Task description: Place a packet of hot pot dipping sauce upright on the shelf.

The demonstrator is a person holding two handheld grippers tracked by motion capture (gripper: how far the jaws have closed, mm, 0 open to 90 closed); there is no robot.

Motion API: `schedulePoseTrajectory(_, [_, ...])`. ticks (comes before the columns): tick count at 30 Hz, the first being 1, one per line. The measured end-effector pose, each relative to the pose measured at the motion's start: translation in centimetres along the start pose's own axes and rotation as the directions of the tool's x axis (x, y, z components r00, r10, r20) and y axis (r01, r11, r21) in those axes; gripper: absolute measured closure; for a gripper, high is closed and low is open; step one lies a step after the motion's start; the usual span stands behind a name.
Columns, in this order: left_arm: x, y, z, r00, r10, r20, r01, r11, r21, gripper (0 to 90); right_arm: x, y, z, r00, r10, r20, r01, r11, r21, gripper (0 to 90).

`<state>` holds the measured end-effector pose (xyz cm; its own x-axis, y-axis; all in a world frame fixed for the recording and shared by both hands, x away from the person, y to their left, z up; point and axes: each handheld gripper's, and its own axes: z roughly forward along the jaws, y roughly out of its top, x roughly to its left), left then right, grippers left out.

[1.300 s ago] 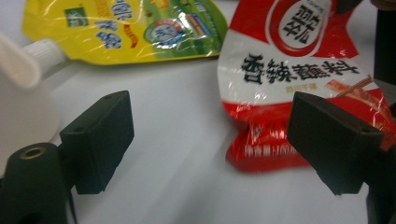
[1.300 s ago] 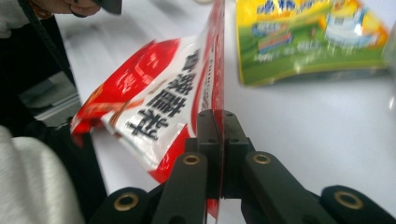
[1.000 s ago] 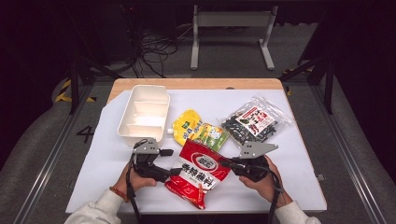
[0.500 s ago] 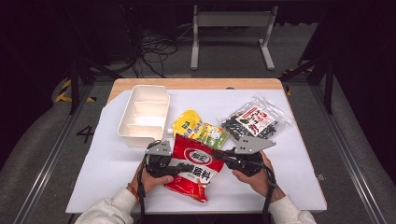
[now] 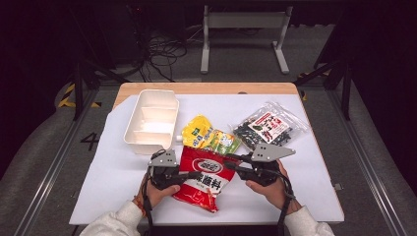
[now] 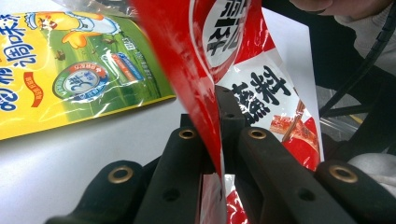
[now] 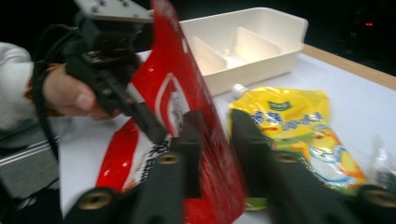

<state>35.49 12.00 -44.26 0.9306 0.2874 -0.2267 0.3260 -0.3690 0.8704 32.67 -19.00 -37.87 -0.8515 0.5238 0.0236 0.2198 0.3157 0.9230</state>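
Red pouch: we see a glossy red plastic snack pouch with white label and black characters [image 5: 202,179] at the near middle of the counter [image 5: 314,172], raised at its top edge, its lower end toward the counter's near edge.
Left hand-held gripper: our left hand-held gripper [image 6: 219,135] pinches the pouch's left edge; in the left gripper view the red film runs straight between the two black jaws.
Right hand-held gripper: our right hand-held gripper [image 7: 215,135] has the pouch's right edge between its jaws; the jaws stand somewhat apart, and we cannot tell whether they grip the film.
Yellow pouch: a yellow-and-green spouted plastic sauce pouch [image 5: 209,139] lies flat just beyond the red one.
Bin: a white plastic three-compartment bin [image 5: 151,120] sits to the left of it.
Clear bag: a clear plastic bag of dark pieces [image 5: 268,128] lies to the right.
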Motion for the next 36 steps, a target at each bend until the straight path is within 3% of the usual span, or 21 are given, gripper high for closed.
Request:
schedulePoseTrajectory(2, [-0.1, 0.1, -0.3, 1.0000, 0.003, -0.006, -0.003, 1.0000, -0.009, 90.0, 0.0, -0.2, -0.6, 0.9996, 0.018, 0.024, -0.018, 1.000, -0.006, 51.2])
schedulePoseTrajectory(6, [-0.3, 0.2, -0.9, 0.9998, 0.010, -0.017, -0.010, 0.9995, -0.031, 90.0, 0.0, -1.0, -2.5, 0.9969, 0.064, 0.046, -0.062, 0.997, -0.037, 36.4])
schedulePoseTrajectory(11, [-0.7, 0.6, -1.6, 0.9993, 0.024, -0.030, -0.025, 0.9983, -0.053, 90.0, 0.4, -2.1, -4.5, 0.9923, 0.063, 0.107, -0.062, 0.998, -0.020, 32.7])
schedulePoseTrajectory(13, [-0.9, 1.0, -2.1, 0.9985, 0.034, -0.044, -0.037, 0.9969, -0.070, 90.0, 0.5, -3.1, -5.7, 0.9888, 0.086, 0.122, -0.084, 0.996, -0.018, 32.2])
schedulePoseTrajectory(21, [-0.8, 3.1, -4.5, 0.9920, 0.073, -0.103, -0.087, 0.9855, -0.146, 90.0, 0.9, -6.4, -8.0, 0.9763, 0.127, 0.175, -0.136, 0.990, 0.041, 31.1])
schedulePoseTrajectory(26, [0.0, 5.0, -6.8, 0.9837, 0.109, -0.143, -0.135, 0.9727, -0.189, 90.0, 0.5, -8.1, -8.9, 0.9628, 0.156, 0.221, -0.174, 0.983, 0.066, 30.4])
schedulePoseTrajectory(30, [1.4, 6.7, -9.1, 0.9711, 0.125, -0.203, -0.167, 0.9653, -0.201, 90.0, 0.2, -8.8, -9.1, 0.9584, 0.175, 0.225, -0.193, 0.980, 0.057, 30.2])
schedulePoseTrajectory(36, [4.8, 8.7, -12.4, 0.9552, 0.089, -0.282, -0.160, 0.9575, -0.240, 90.0, -0.2, -9.0, -8.8, 0.9580, 0.174, 0.228, -0.189, 0.981, 0.044, 29.8])
